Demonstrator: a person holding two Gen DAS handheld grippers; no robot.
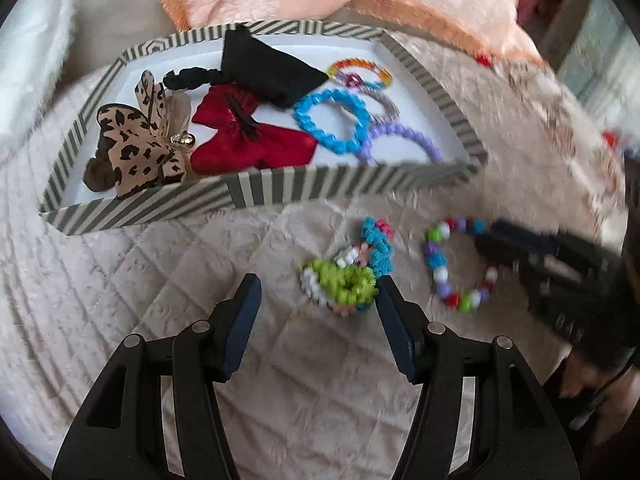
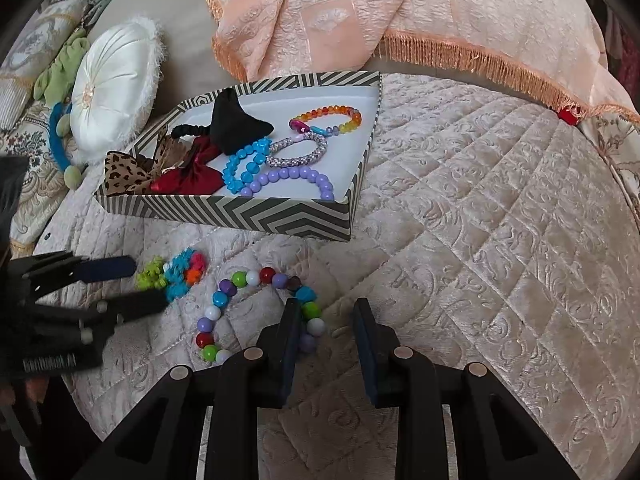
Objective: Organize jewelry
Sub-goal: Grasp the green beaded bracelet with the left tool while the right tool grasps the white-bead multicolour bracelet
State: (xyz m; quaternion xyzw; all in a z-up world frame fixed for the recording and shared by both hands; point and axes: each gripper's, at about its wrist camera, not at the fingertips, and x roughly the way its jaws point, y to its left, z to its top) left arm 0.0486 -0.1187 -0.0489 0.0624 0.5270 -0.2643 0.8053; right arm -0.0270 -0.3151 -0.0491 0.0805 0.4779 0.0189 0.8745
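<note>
Right wrist: four bracelets (image 2: 326, 120) in striped box (image 2: 256, 214)

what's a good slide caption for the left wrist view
Open left tongs descend over a fuzzy multicoloured bracelet on the quilt, striped tray behind.

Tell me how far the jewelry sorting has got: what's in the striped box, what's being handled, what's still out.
Done: the striped box already holds bows and several bead bracelets, including the blue bracelet.

In hand: nothing is gripped. The left gripper stands open around the fuzzy bracelet; the right gripper has one finger on the multicolored bead bracelet, its gap empty.

Left: both bracelets lie on the quilt, outside the box.
</note>
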